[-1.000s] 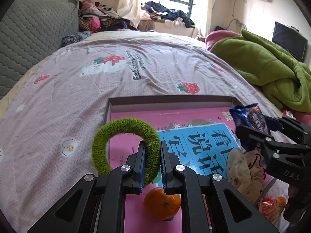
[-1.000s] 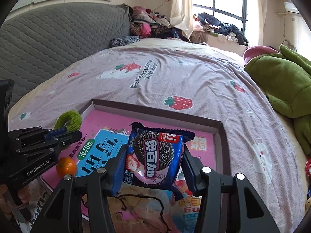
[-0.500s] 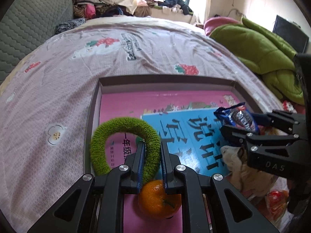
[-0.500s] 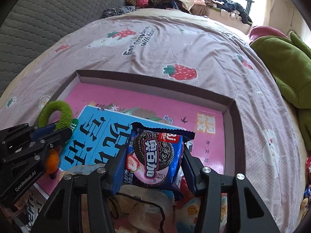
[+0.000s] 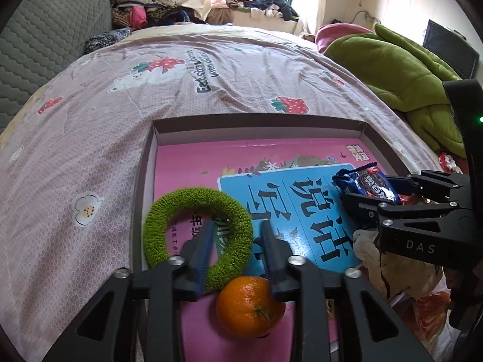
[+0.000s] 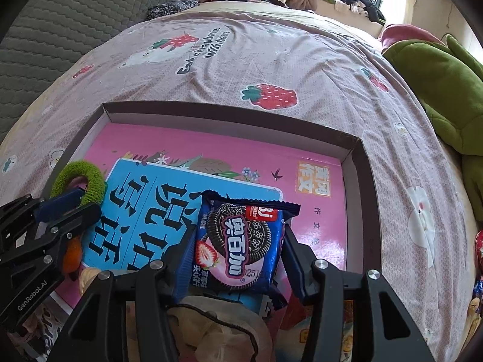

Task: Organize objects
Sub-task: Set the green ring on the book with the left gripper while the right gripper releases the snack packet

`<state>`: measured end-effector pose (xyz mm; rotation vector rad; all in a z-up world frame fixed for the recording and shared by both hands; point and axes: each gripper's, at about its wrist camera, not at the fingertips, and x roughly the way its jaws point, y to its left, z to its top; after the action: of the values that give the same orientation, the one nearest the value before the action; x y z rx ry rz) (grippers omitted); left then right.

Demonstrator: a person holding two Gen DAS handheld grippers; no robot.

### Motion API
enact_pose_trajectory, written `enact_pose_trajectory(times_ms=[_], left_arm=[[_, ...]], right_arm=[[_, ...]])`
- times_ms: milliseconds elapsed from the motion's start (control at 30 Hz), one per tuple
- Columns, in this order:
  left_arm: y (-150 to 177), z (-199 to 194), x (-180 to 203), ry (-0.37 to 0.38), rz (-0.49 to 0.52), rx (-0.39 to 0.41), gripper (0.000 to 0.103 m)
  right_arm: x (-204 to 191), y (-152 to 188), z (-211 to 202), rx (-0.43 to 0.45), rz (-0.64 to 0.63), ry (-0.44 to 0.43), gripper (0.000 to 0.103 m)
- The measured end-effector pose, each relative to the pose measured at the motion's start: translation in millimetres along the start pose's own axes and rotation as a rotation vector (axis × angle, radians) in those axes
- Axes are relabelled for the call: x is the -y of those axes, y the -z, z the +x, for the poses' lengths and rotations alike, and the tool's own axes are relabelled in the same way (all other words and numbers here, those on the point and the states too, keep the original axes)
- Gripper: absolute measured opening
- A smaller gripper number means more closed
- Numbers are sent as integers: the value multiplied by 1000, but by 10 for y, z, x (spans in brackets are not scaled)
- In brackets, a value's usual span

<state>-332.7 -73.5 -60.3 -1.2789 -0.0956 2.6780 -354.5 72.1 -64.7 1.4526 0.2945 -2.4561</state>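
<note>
Pink strawberry-print bedsheet [image 5: 211, 90] carries a shallow cardboard tray [image 5: 259, 126] lined with a pink-and-blue book [image 5: 302, 211]. My left gripper [image 5: 238, 235] is opening, its jaws straddling one side of the green fuzzy ring [image 5: 169, 211], which lies flat in the tray's left part without being pressed; an orange [image 5: 247, 307] sits just below, touching the ring. My right gripper [image 6: 238, 250] is clamped on the cookie packet [image 6: 241, 238], long axis pointing away from me, over the blue cover.
</note>
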Motion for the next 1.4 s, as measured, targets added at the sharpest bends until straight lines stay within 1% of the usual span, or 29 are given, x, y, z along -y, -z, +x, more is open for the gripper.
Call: enact_pose_trajectory(times_ms=[33, 67, 200, 333, 833, 1167, 1400], left_arm=[[-1, -4, -8, 1, -3, 1, 51], [-4, -6, -19, 0, -9, 2, 51], [-21, -47, -50, 3, -28, 16, 51], [-36, -90, -43, 15, -29, 26, 54], [-49, -279, 37, 16, -12, 63, 57], [-26, -387, 78, -4, -7, 62, 59], [-5, -574, 102, -9, -27, 80, 62]], right_arm=[[5, -3, 2, -3, 0, 1, 53], [9, -8, 1, -5, 0, 2, 53], [33, -13, -25, -8, 23, -6, 53], [35, -34, -107, 14, 23, 6, 56], [47, -39, -349, 50, 32, 30, 56], [52, 9, -487, 75, 38, 14, 56], [55, 30, -754, 123, 33, -1, 56]])
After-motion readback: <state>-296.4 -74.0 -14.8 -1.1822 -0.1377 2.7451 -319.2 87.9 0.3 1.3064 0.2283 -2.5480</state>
